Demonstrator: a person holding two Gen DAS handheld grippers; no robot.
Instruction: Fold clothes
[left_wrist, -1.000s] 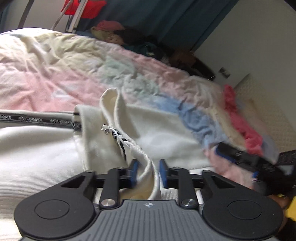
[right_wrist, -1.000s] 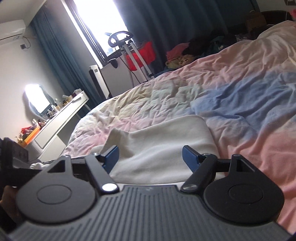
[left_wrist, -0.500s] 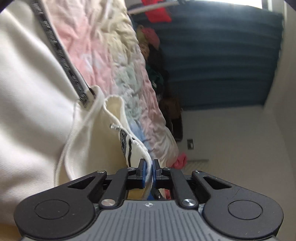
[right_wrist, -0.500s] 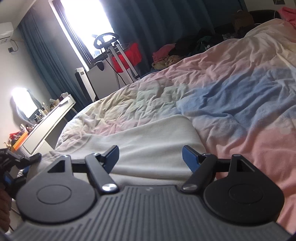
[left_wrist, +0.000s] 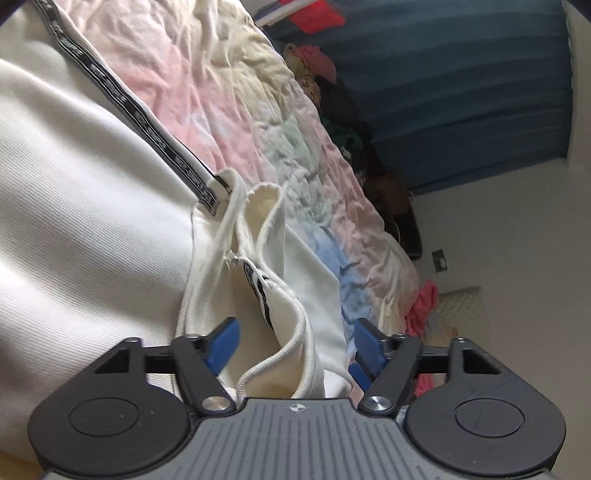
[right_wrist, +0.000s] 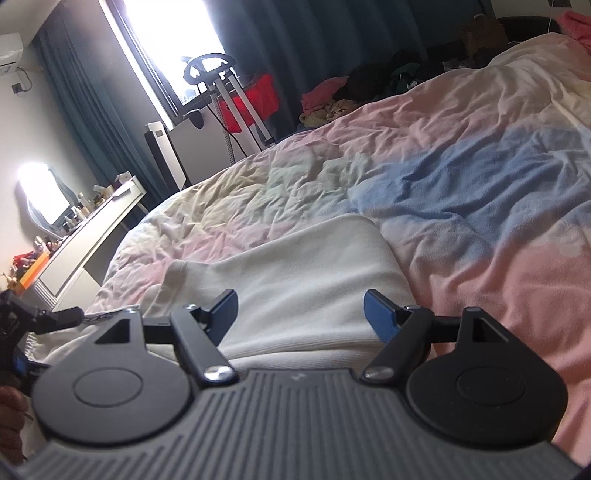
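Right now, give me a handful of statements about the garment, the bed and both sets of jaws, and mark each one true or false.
1. The left gripper has its jaws clamped on the ribbed hem. False: the jaws stand apart, with the ribbed hem lying loose between them.
2. The right gripper is open. True.
3. The cream garment lies on a pastel patchwork duvet. True.
4. A black band with white lettering runs along the garment. True.
5. The curtains behind the bed are bright yellow. False: they are dark blue.
6. The right gripper holds a red sock. False: nothing is between its jaws; it hovers over the cream garment.
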